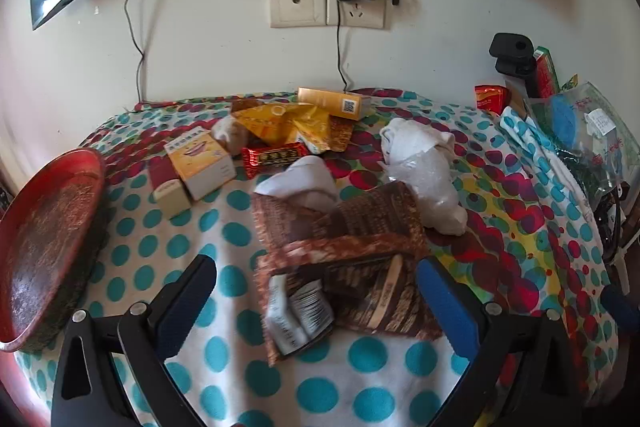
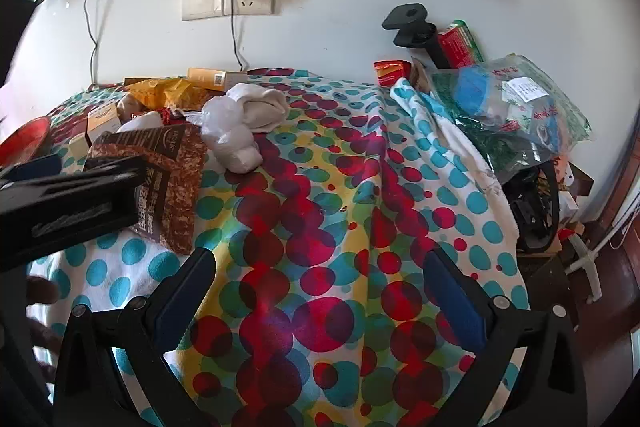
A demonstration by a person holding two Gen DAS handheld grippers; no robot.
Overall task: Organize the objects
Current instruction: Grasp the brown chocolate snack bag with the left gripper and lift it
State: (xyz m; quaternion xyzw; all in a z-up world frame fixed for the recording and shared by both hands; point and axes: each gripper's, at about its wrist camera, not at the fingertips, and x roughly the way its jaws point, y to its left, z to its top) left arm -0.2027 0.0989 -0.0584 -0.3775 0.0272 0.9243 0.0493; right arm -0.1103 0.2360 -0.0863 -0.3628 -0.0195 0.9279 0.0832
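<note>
Item 1, nearest: the left gripper point(image 1: 316, 291) is hovering with its jaws spread wide and gripping nothing. The brown packet point(image 1: 352, 275) is lying on the spotted cloth point(image 1: 224, 235) directly between and just ahead of its fingers point(image 1: 188, 287), flattened and crumpled, its long axis running roughly across the jaw gap, with a white barcode label facing up at the near end. Judged as the likeliest first pick, it is sitting far nearer the left gripper than the right.

Item 2: the right gripper point(image 2: 320, 291) is likewise standing fully open and empty, pointing down at bare cloth; the packet is lying well off to its left, partly behind the other tool's black body.

Item 3, middle distance: white crumpled wraps point(image 1: 424, 171) are resting just beyond the packet, one touching its far edge. A red candy bar point(image 1: 276, 157) is lying behind them. A yellow-and-white carton point(image 1: 204, 161) is standing beside a small cream box point(image 1: 170, 193), the two touching.

Item 4, left edge: a red tray point(image 1: 48, 227) is tilting up against the cloth's side. It is holding nothing visible, and is judged a probable collecting place.

Item 5, far: a gold foil bag point(image 1: 288, 125) and an orange box point(image 1: 334, 103) are lying near the wall.

Item 6, far right: a clear plastic bag point(image 2: 516, 99) is holding blue and green goods, heaped among unsorted clutter.
</note>
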